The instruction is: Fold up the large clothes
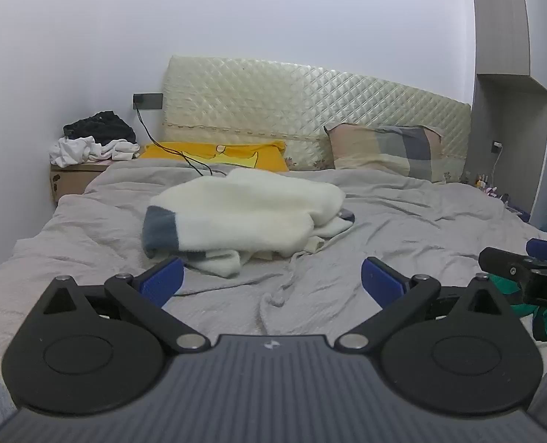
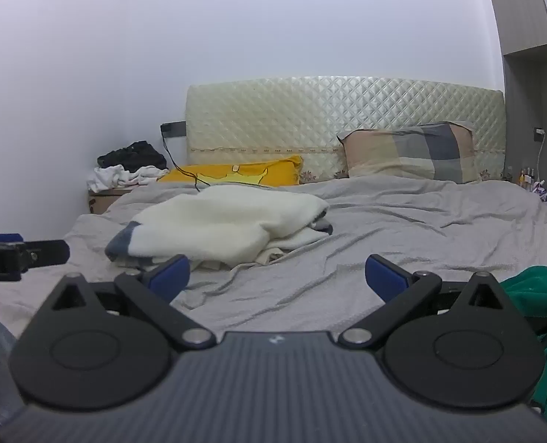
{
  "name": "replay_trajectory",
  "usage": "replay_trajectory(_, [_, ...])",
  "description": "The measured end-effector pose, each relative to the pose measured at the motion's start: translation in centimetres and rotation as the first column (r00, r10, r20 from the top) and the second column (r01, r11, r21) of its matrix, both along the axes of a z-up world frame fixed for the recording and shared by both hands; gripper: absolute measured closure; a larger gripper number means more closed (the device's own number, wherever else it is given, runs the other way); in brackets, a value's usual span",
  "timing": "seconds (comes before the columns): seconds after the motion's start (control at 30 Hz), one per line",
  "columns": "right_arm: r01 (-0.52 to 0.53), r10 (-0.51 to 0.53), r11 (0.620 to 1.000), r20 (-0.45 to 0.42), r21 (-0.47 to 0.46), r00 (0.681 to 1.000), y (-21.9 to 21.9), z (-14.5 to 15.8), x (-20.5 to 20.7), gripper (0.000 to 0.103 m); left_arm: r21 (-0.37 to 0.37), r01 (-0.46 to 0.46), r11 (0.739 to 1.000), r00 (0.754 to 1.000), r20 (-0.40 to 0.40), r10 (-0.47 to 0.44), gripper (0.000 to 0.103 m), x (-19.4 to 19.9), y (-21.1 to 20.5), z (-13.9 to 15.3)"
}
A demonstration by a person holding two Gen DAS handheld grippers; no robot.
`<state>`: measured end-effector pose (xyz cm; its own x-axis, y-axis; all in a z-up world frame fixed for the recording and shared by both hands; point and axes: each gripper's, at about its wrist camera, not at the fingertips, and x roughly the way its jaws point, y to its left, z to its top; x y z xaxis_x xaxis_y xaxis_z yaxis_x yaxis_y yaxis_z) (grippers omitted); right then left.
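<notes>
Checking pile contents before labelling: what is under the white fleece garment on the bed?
Under the white fleece garment, cream fabric layers poke out at its near edge, and a dark grey piece shows at its right side. It rests on the grey bedsheet. Anything deeper is covered.

"DA" on the right gripper (image 1: 539, 254) (rest cut off)
</notes>
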<state>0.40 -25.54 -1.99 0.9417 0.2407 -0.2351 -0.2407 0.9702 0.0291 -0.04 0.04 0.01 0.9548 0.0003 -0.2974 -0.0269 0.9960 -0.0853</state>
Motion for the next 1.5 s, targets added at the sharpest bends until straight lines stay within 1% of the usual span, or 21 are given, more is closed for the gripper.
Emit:
replay_trajectory(0.03, [-0.003, 0.003, 1.0, -0.019, -0.004, 1.0, 0.1, 0.0, 0.0, 0.0, -0.002, 0.001, 1.0, 1.0, 0.0, -0.001, 0.0, 0.0, 0.1, 0.0])
replay_trajectory(0.13, [-0.003, 0.003, 1.0, -0.02, 0.0, 1.0, 0.1, 0.0, 0.0, 0.0, 0.012, -0.001, 1.0, 1.0, -0.015, 0.002, 0.0, 0.1, 0.0, 0.1])
replay_trajectory(0.3, [-0.007, 0.007, 1.0, -0.022, 0.011, 1.0, 0.0, 0.0, 0.2, 0.0, 0.009, 0.0, 1.0, 1.0, -0.021, 0.0, 0.0, 0.1, 0.2, -0.1])
replay_trajectory(0.33, [-0.005, 0.004, 1.0, -0.014, -0.013, 1.0, 0.6, 0.0, 0.0, 0.0, 0.009, 0.001, 1.0, 1.0, -0.021, -0.001, 0.0, 0.1, 0.2, -0.1])
replay_trajectory(0.67, [-0.008, 0.007, 1.0, -0.018, -0.009, 1.0, 0.2, 0.0, 0.0, 0.0, 0.028, 0.006, 1.0, 1.0, -0.019, -0.006, 0.0, 0.1, -0.2, -0.2])
replay_trajectory(0.73, [-0.009, 0.009, 1.0, -0.018, -0.009, 1.0, 0.0, 0.0, -0.2, 0.0, 0.026, 0.008, 1.0, 1.0, -0.02, -0.007, 0.0, 0.1, -0.2, -0.1])
replay_trajectory(0.77, [-0.009, 0.009, 1.0, -0.021, -0.014, 1.0, 0.2, -0.5, 0.4, 0.0, 0.026, 0.007, 1.0, 1.0, -0.019, -0.007, 0.0, 0.1, -0.2, -0.2])
replay_trajectory(1.5, [-0.018, 0.017, 1.0, -0.031, -0.02, 0.999, 0.8, -0.7, 0.4, 0.0, 0.024, 0.007, 1.0, 1.0, -0.014, -0.007, 0.0, -0.2, -0.4, 0.4])
